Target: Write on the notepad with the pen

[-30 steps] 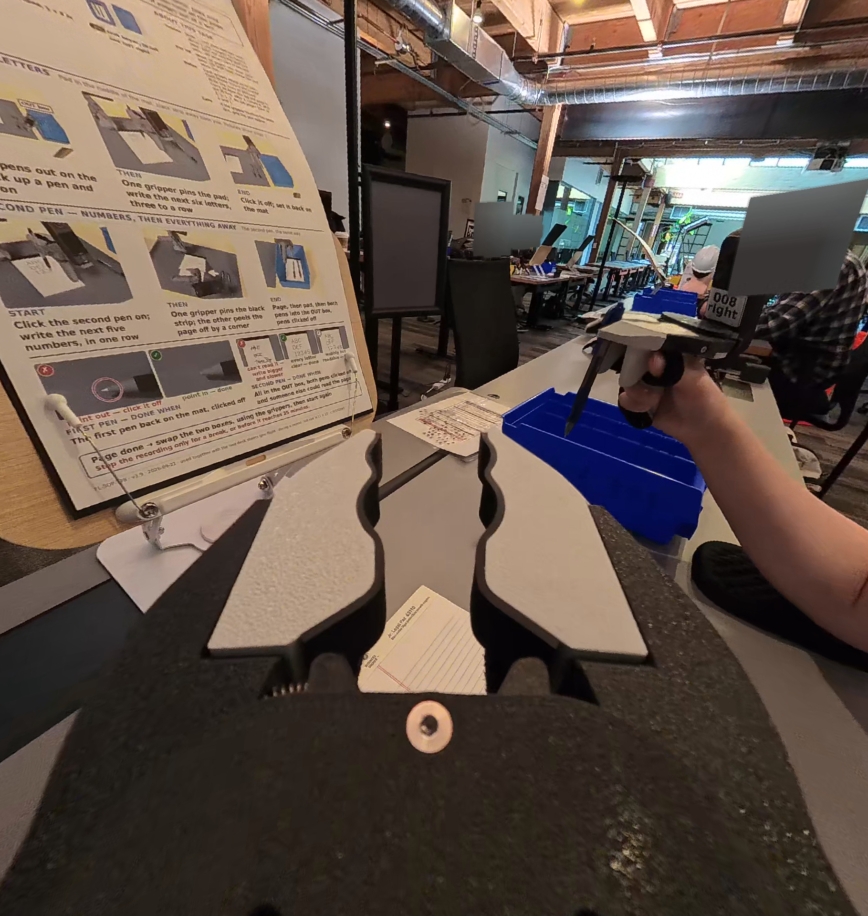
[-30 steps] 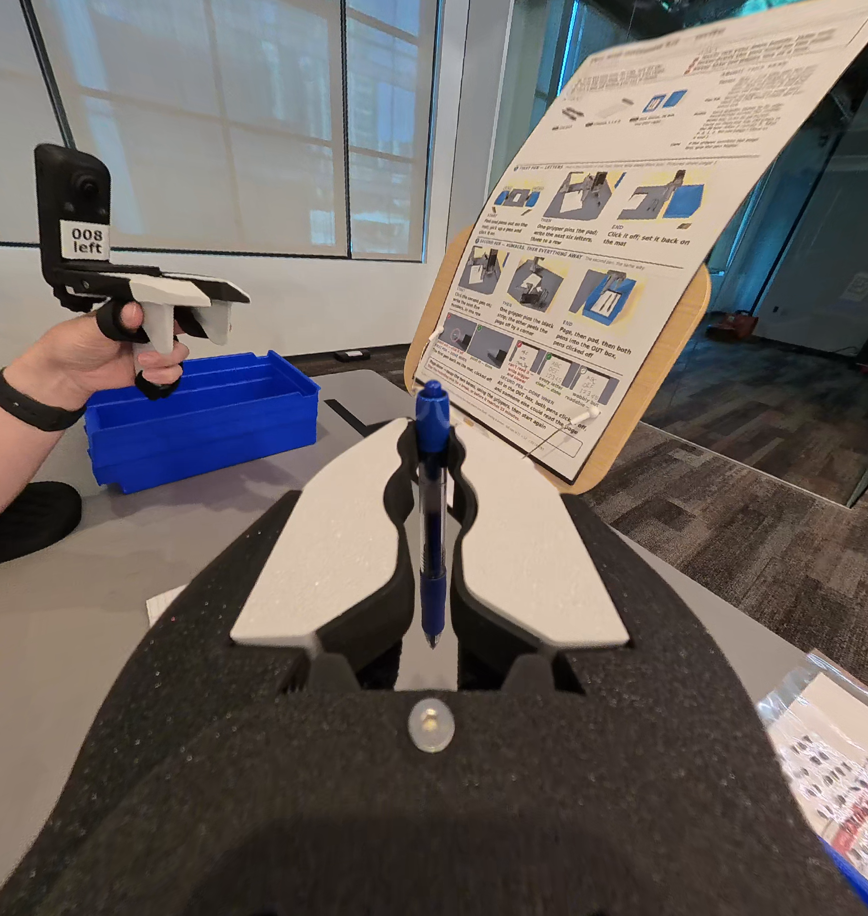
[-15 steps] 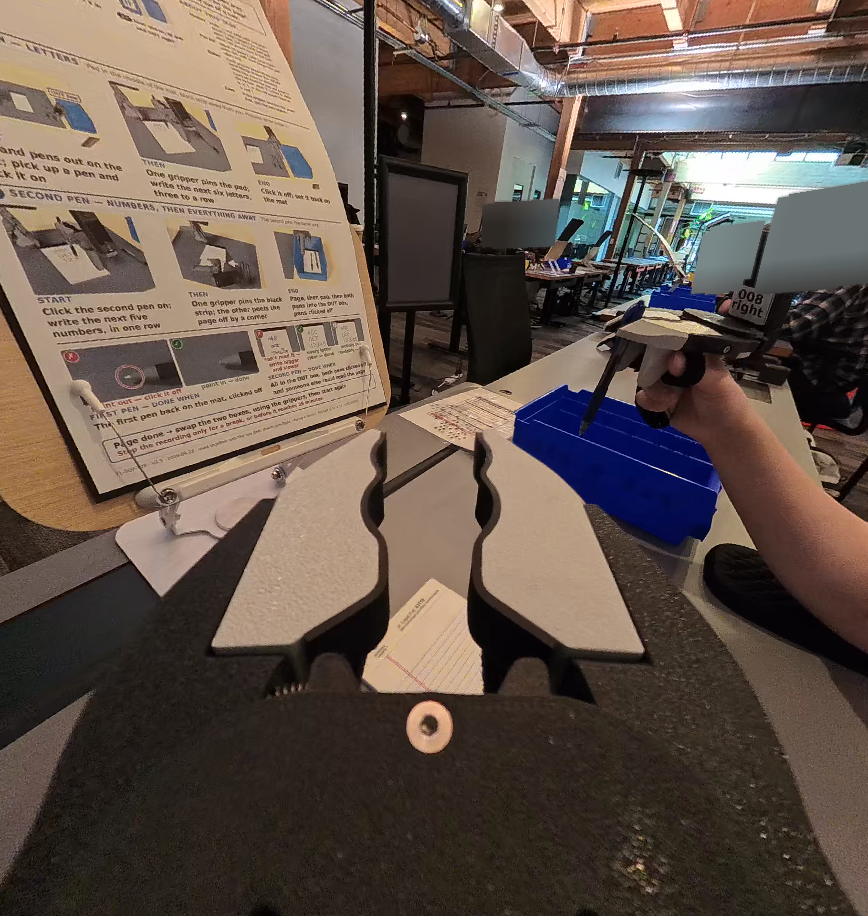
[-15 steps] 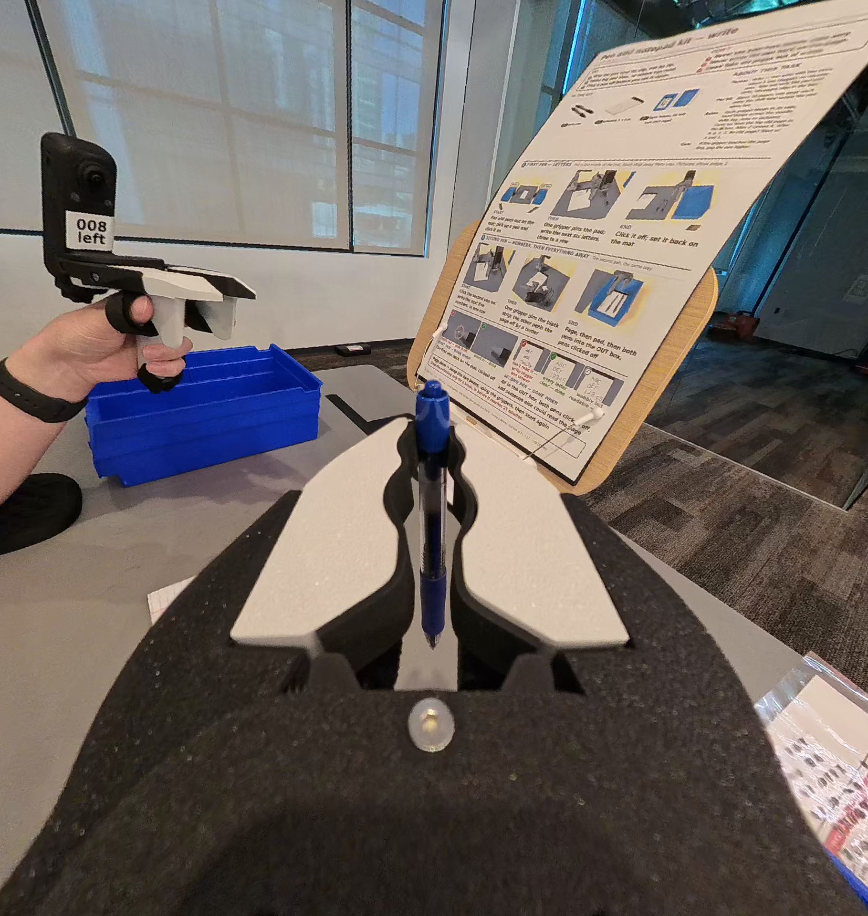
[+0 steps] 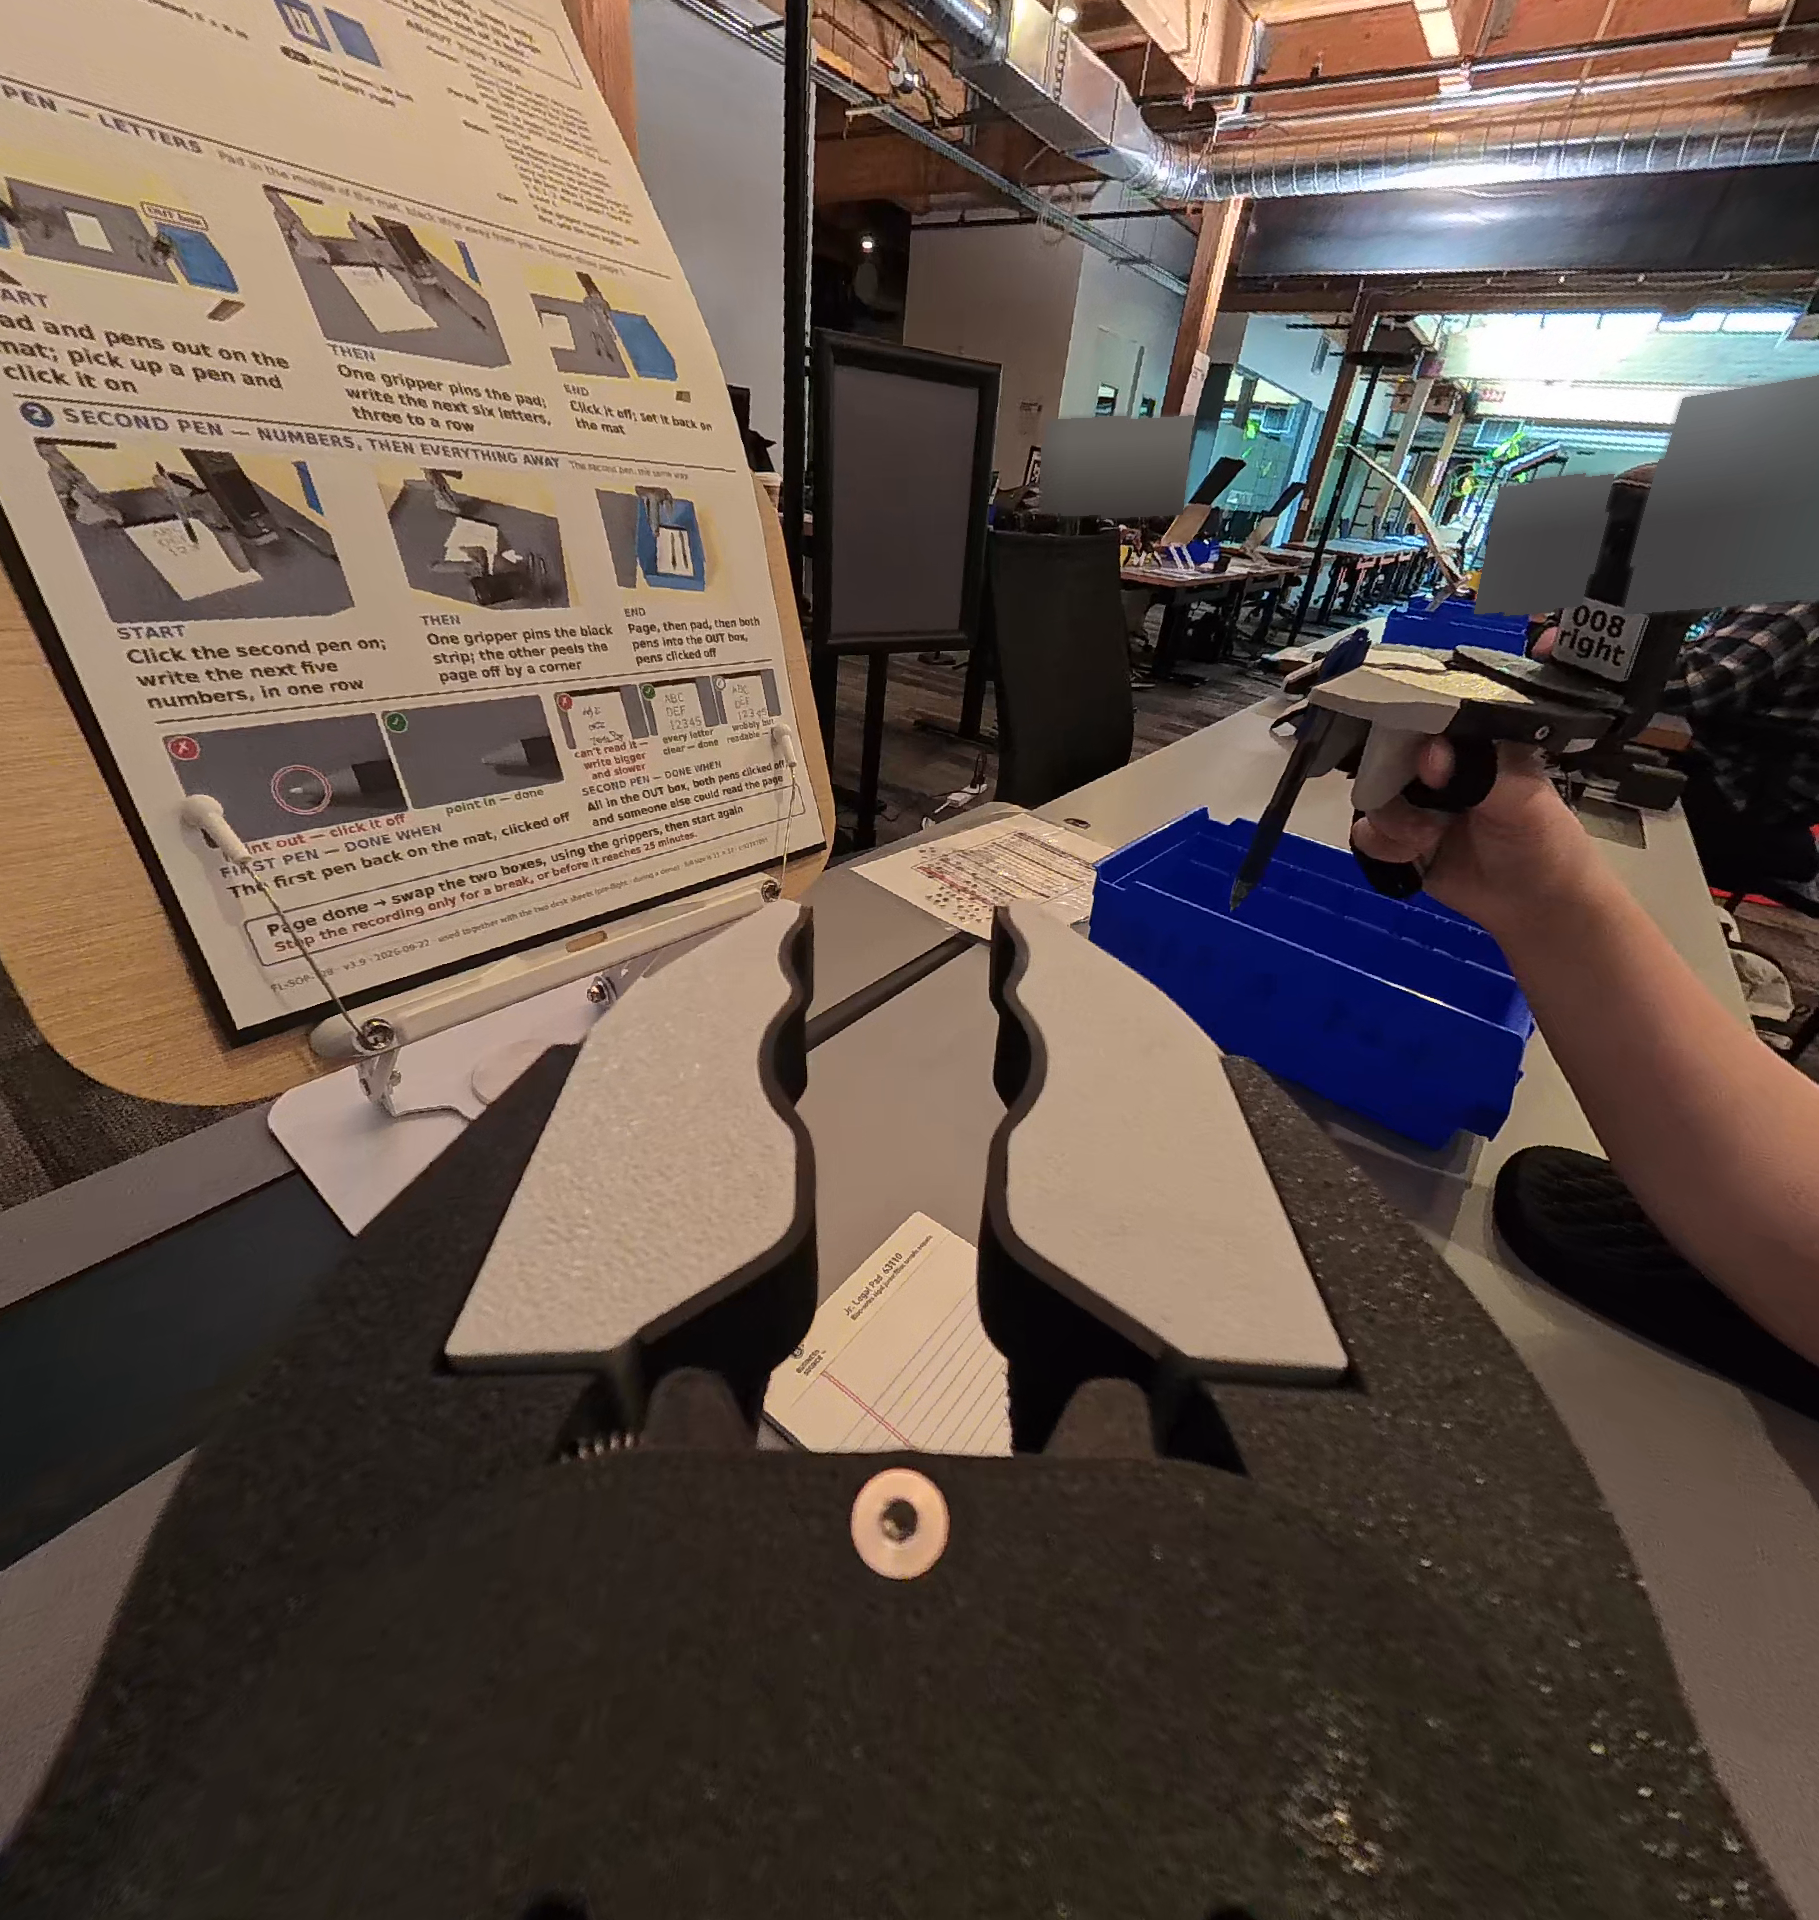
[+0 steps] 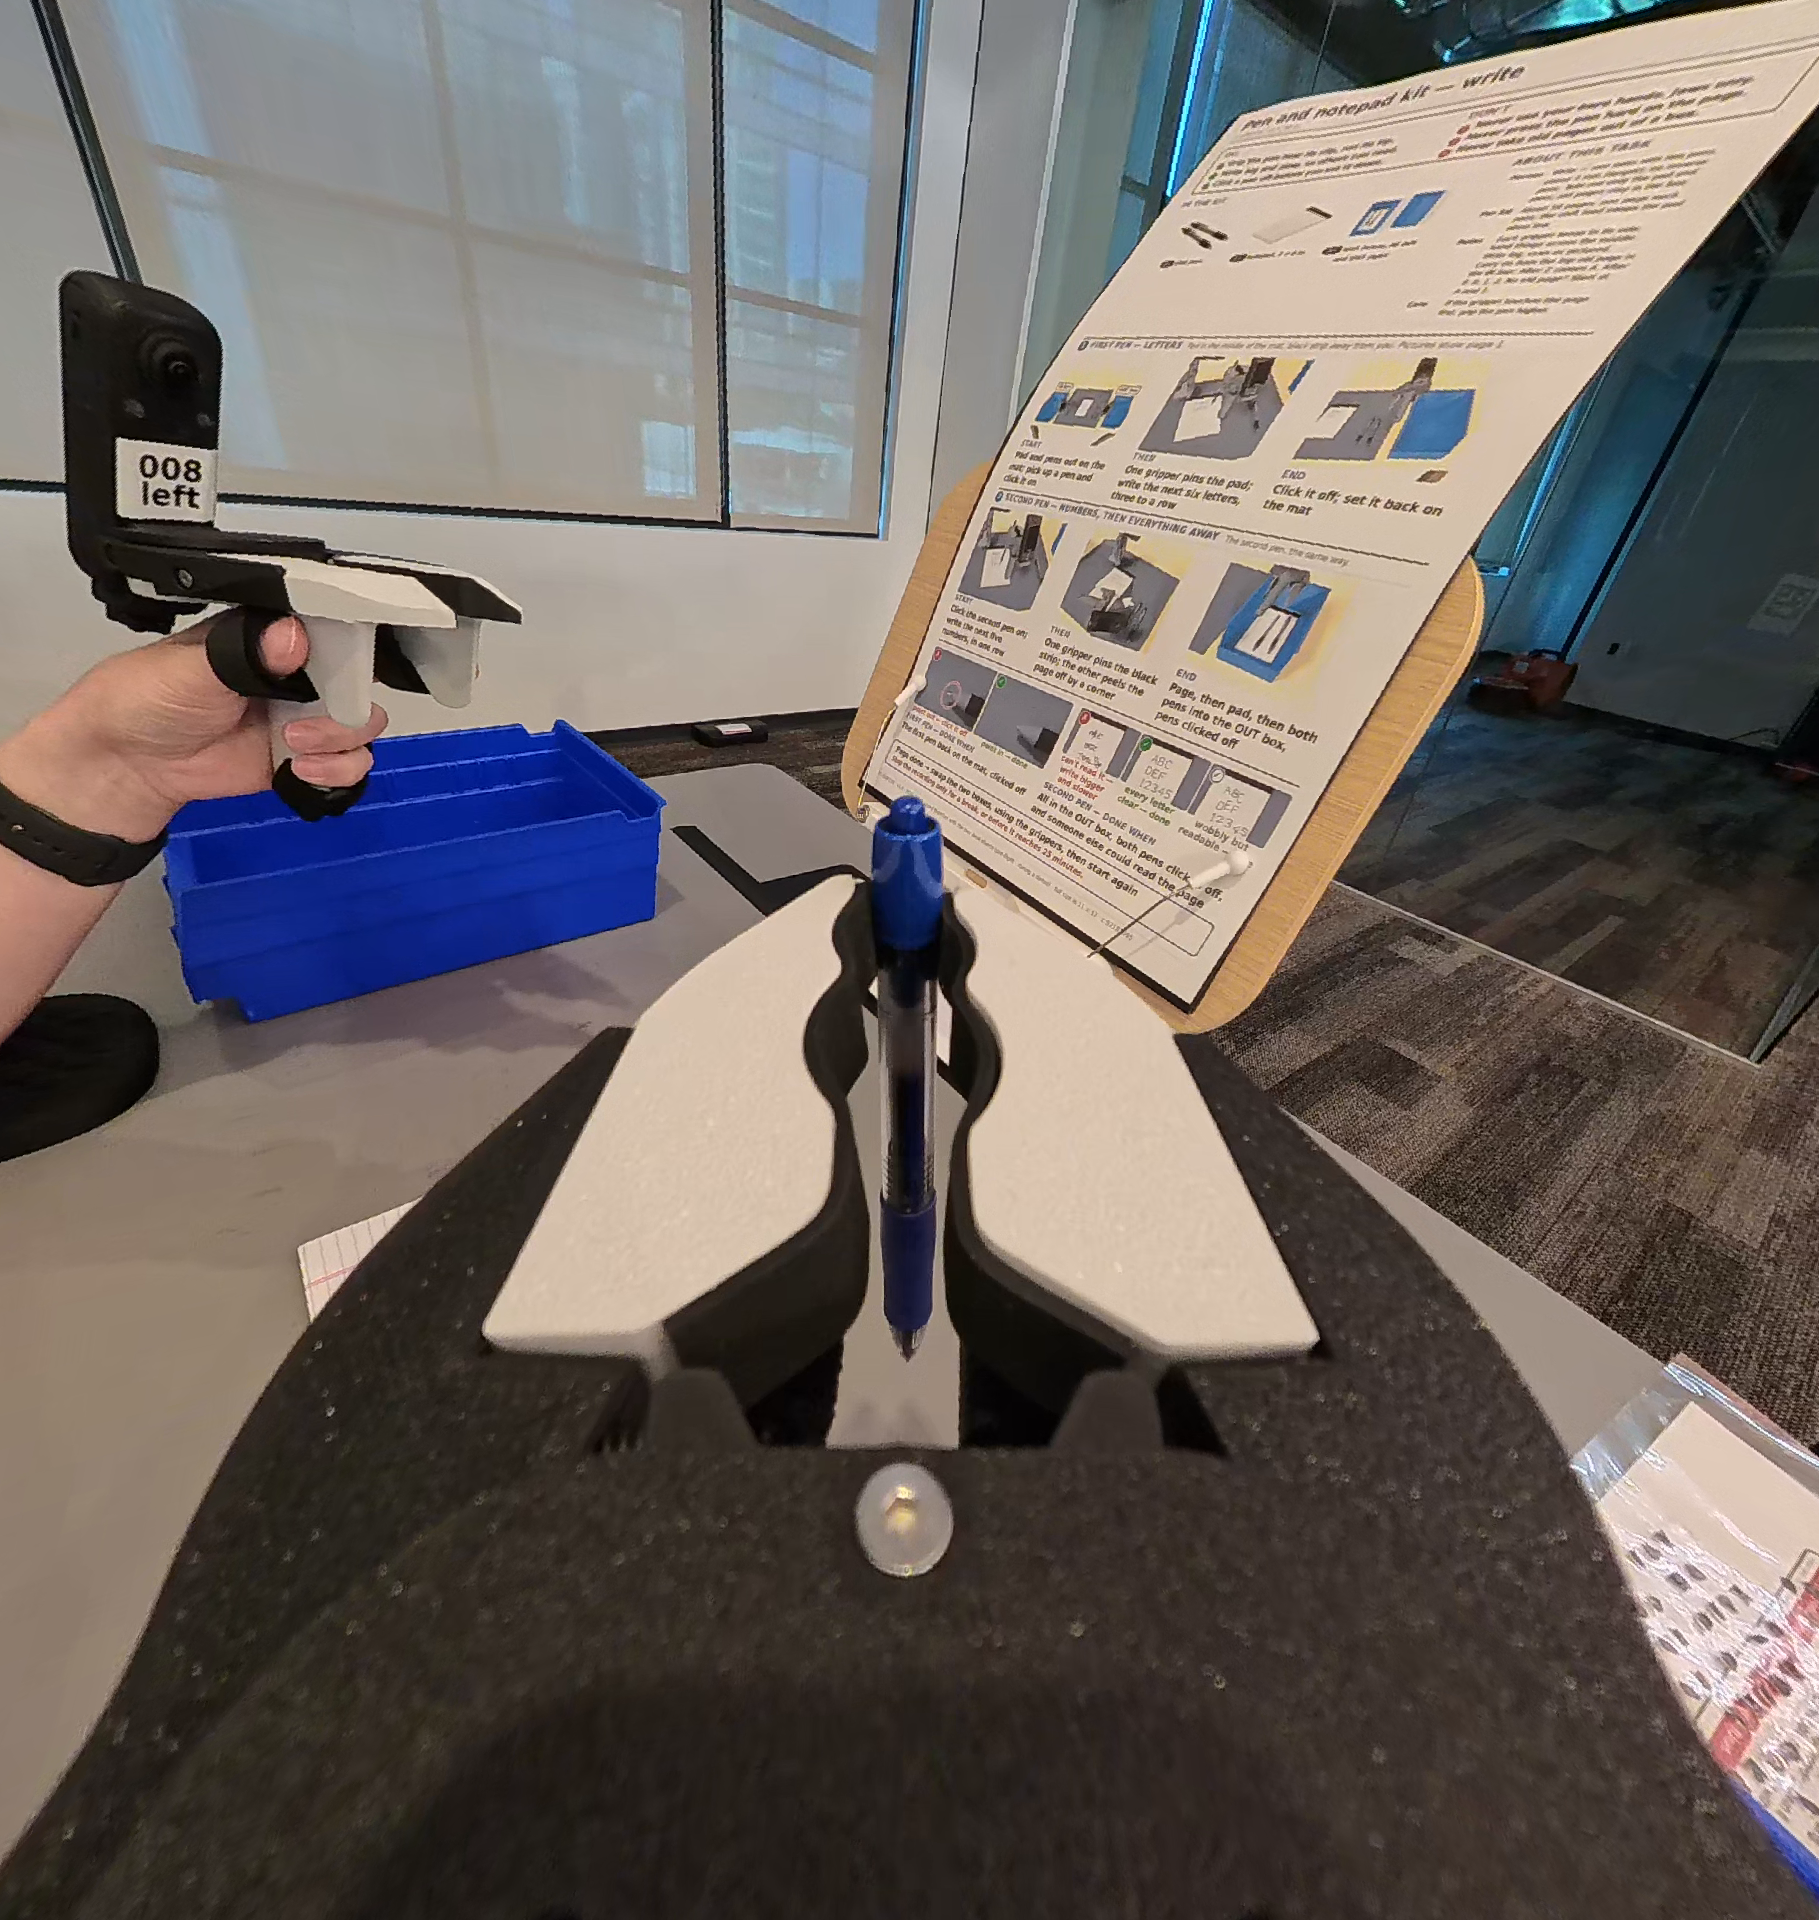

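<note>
Left to right. Instruction board (image 5: 365,499) stands propped at far left of the desk (image 5: 884,1091). Left gripper (image 5: 897,935) is up in the air w/ jaws spread, nothing between them. Notepad (image 5: 900,1351) lies flat on the desk right below it, seen through the gap. Further right, a blue bin (image 5: 1320,987), then the right gripper (image 5: 1300,717) clamped on the pen (image 5: 1274,821), tip angled down over the bin, well apart from the pad.

Risks, as I judge them: pad isn't pinned, so the 1st stroke could drag it across the desk. Pen sits in a narrow groove; pressing hard or at a slant could twist it or push it back thru the jaws. Right wrist view: pen (image 6: 905,1081) runs along the jaws, tip toward the camera, so it needs a steep tilt to reach paper.

Hidden: most of the pad, behind the gripper body in both views; only a corner (image 6: 349,1252) shows in the right one. Can't tell if the page has writing. Can't tell for sure if the pen point is clicked out.
</note>
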### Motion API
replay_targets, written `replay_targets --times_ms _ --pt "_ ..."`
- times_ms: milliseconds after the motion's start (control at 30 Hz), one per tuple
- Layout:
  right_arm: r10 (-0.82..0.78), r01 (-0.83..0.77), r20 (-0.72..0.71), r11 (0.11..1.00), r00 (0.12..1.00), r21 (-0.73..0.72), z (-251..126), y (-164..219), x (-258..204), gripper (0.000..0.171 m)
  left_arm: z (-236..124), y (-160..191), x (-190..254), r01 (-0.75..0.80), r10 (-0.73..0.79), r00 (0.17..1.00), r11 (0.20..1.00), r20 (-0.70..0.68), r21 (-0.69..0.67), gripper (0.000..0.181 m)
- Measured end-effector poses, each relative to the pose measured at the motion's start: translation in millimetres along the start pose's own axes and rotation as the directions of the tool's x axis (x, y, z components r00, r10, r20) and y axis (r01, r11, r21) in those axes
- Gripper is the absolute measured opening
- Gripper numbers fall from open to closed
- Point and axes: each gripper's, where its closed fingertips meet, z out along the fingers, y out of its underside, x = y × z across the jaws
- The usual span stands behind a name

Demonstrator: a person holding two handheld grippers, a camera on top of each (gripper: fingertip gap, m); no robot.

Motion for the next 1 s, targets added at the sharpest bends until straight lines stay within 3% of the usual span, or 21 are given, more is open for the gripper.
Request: replay_targets --times_ms 1000 --pt "0.021 -0.017 -0.058 0.997 0.998 0.078 15.0 -4.1 -8.5 0.011 -21.5 -18.2 -13.5 -0.008 0.005 0.996 0.999 0.084 0.042 0.030"
